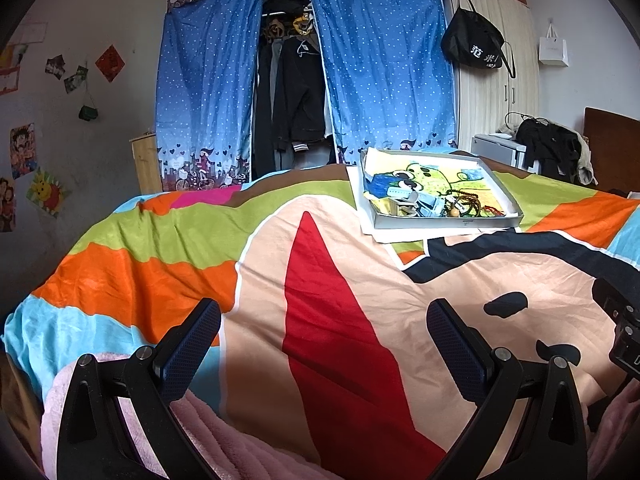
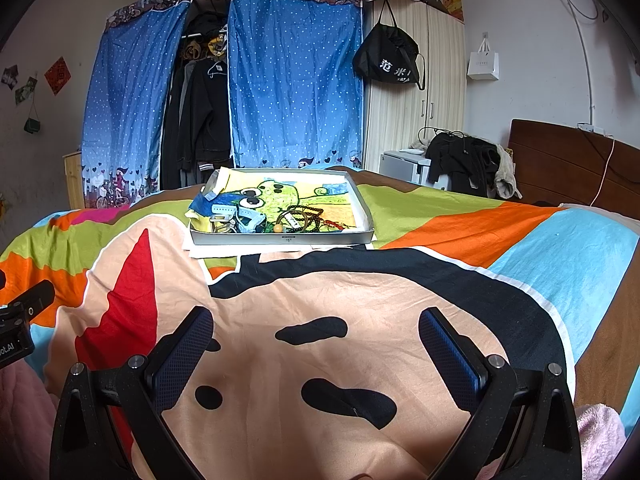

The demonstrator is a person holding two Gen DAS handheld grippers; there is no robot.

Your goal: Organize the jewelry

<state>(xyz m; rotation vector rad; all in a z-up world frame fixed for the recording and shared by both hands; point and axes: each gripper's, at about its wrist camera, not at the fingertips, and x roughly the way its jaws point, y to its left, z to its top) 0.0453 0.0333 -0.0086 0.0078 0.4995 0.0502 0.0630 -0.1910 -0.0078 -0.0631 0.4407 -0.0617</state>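
Now both grippers hang low over the bed, each with its two fingers spread wide and nothing between them. The left gripper [image 1: 324,330] sits above the red shape on the quilt [image 1: 140,276]; the right gripper [image 2: 316,338] sits above the peach area with four black blotches. From the right wrist view, part of the left gripper's body shows at the left edge, well apart from the right one.

One shallow grey tray [image 2: 282,238] rests on the quilt, well ahead of both grippers, on top of white paper [image 2: 216,251] that sticks out under its near edge. A cartoon drawing [image 2: 280,194] of a green figure lines the tray floor. The jewelry is all in this tray, heaped along the near wall: two pale blue straps [image 2: 224,210] toward the left, one dark bead string [image 2: 310,216] toward the right, one round orange bead [image 2: 277,230] near the middle, and one red cord [image 2: 334,224] beside the beads. The rest of the heap is too tangled to count.

Behind the bed stand two blue dotted curtains [image 2: 296,92], parted on dark clothes [image 2: 198,120]. One black bag [image 2: 390,60] hangs on a pale wardrobe [image 2: 444,80], and one white paper bag [image 2: 483,65] hangs on the wall. Pink fleece [image 1: 224,436] lies under the left gripper.
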